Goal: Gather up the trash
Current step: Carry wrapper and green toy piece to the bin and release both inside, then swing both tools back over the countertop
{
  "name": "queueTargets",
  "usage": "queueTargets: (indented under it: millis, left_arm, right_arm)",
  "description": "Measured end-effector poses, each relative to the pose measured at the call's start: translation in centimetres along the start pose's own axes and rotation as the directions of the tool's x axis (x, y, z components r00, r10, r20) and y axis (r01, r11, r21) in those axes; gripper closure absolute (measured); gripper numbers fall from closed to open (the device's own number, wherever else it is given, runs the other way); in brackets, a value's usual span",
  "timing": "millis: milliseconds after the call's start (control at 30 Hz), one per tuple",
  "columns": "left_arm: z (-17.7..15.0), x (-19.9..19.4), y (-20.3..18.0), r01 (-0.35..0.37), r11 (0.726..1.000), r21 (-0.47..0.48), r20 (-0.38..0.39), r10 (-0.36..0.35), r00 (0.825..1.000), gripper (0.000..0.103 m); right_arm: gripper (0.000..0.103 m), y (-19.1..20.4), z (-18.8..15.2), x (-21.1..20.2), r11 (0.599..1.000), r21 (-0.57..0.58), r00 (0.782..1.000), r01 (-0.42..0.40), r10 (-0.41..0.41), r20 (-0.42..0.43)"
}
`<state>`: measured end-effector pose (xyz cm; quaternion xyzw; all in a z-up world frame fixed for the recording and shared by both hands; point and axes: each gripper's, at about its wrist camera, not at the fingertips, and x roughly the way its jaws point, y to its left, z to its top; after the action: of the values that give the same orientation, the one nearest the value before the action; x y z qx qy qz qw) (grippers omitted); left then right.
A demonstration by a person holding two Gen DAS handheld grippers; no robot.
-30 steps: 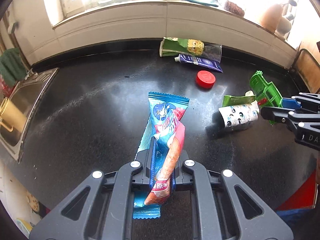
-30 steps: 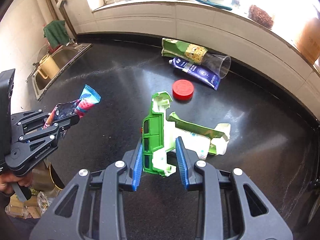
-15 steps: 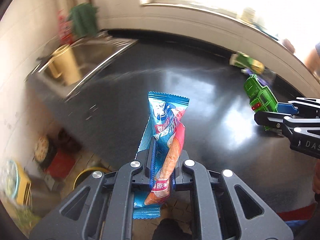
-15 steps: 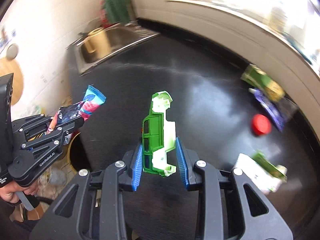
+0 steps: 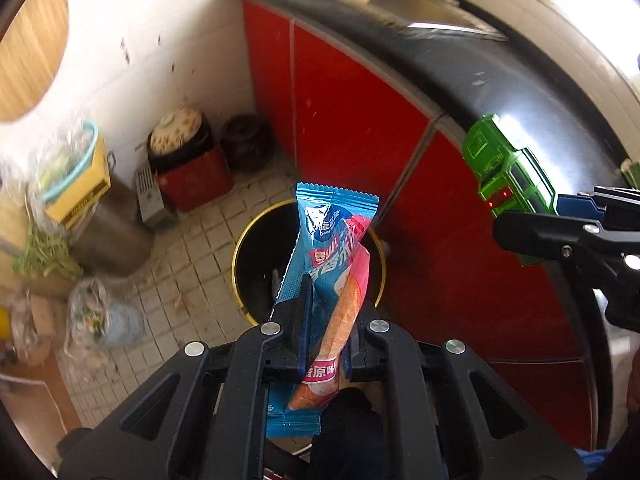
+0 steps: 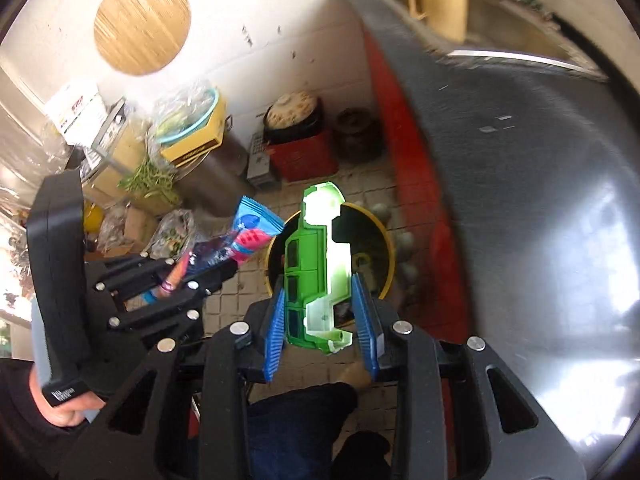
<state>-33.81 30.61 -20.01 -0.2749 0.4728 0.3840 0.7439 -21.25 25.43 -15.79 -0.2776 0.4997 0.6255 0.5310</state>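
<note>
**Both grippers loaded and held above the floor bin**

The dark countertop [image 6: 540, 200] sweeps away to the right of the right gripper, with red cabinet doors [image 5: 340, 120] under its edge. Ahead of both grippers, at the foot of those doors on the tiled floor [image 5: 192, 248], stands a round black bin [image 5: 256, 256] with a yellow rim. Its opening lies directly beyond the fingertips in each wrist view. Farther out past the bin, against the white wall, sit a red crate [image 6: 304, 156] with a lidded pot on top, a dark jar beside it, and a metal drum carrying a yellow box.

The right gripper [image 6: 320, 320] has its blue-padded jaws partly open and pressed against the sides of a broken green toy car [image 6: 308, 276], which stands lengthwise out past the fingertips, its pale hollow inner side facing the camera, over the bin's mouth.

The left gripper [image 5: 320, 320], just left of the right one, has its jaws nearly closed on a blue and pink snack wrapper [image 5: 332, 256]. The wrapper sticks up between the fingers and hangs out below them, also over the bin. A hand [image 6: 64, 408] grips the left gripper's handle.
</note>
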Motion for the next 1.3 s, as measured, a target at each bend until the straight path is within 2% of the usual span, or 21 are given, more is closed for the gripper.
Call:
queueTargets:
  millis: [100, 200, 300, 467, 633, 700, 733, 767, 800, 900, 1033, 1133, 1200, 1300]
  left_arm:
    - [-0.7, 4.2, 2.3, 0.022, 0.999, -0.041, -0.054, -0.024, 0.998, 0.092]
    - [-1.2, 7.7, 3.5, 0.017, 1.0, -0.019, -0.094, -0.018, 0.995, 0.092]
    - [-0.8, 10.0, 4.2, 0.04, 0.999, -0.028, -0.116, -0.043, 0.992, 0.092]
    - [-0.4, 12.8, 4.9, 0.052, 0.999, -0.014, -0.138, -0.054, 0.989, 0.092]
    - [-0.6, 14.6, 5.2, 0.079, 0.997, -0.022, -0.156, -0.082, 0.984, 0.09]
    - [-0.6, 15.2, 5.2, 0.093, 0.996, -0.02, -0.173, -0.095, 0.98, 0.077]
    - [-0.6, 15.3, 5.2, 0.094, 0.995, -0.018, -0.176, -0.096, 0.98, 0.05]
    - [-0.7, 15.3, 5.2, 0.095, 0.995, -0.015, -0.17, -0.097, 0.981, 0.034]
    - [-0.7, 15.3, 5.2, 0.091, 0.996, -0.008, -0.163, -0.091, 0.982, 0.031]
    - [-0.8, 15.2, 4.9, 0.09, 0.996, 0.013, -0.171, -0.087, 0.981, 0.029]
    - [-0.8, 14.3, 4.7, 0.094, 0.995, 0.038, -0.167, -0.087, 0.982, 0.02]
    - [-0.6, 12.8, 4.5, 0.087, 0.994, 0.063, -0.167, -0.076, 0.983, 0.02]
    - [-0.1, 10.7, 4.1, 0.088, 0.993, 0.073, -0.141, -0.078, 0.987, 0.02]
    - [1.4, 6.5, 2.8, 0.058, 0.992, 0.114, -0.085, -0.048, 0.995, 0.011]
  right_arm:
    - [0.071, 0.0, 1.1, 4.6, 1.0, -0.003, 0.997, 0.013, -0.013, -0.073]
    - [0.071, 0.0, 1.6, 8.3, 0.999, -0.008, 0.99, 0.044, -0.044, -0.134]
    - [0.071, -0.5, 2.1, 11.3, 0.998, -0.011, 0.983, 0.065, -0.066, -0.17]
    - [0.071, -2.3, 2.4, 14.5, 0.997, 0.024, 0.974, 0.076, -0.069, -0.215]
    - [0.071, -2.4, 2.6, 16.3, 0.996, 0.002, 0.969, 0.088, -0.085, -0.233]
    - [0.063, -2.6, 2.7, 16.6, 0.995, 0.001, 0.966, 0.098, -0.095, -0.242]
    - [0.048, -2.8, 2.7, 16.6, 0.995, 0.006, 0.966, 0.1, -0.095, -0.242]
    - [0.037, -2.9, 2.8, 16.5, 0.995, 0.012, 0.967, 0.099, -0.094, -0.237]
    - [0.036, -2.9, 2.8, 16.3, 0.995, 0.012, 0.969, 0.099, -0.093, -0.228]
    - [0.035, -2.7, 2.9, 15.5, 0.995, 0.003, 0.971, 0.096, -0.093, -0.218]
    - [0.035, -1.9, 3.2, 12.8, 0.996, 0.0, 0.98, 0.086, -0.085, -0.179]
    - [0.035, -1.3, 3.5, 9.1, 0.998, 0.016, 0.99, 0.063, -0.061, -0.124]
    - [0.034, -1.0, 3.6, 5.2, 0.998, 0.022, 0.997, 0.052, -0.05, -0.063]
    - [0.024, -1.5, 3.3, -1.0, 0.997, 0.062, 0.998, 0.04, -0.043, 0.04]
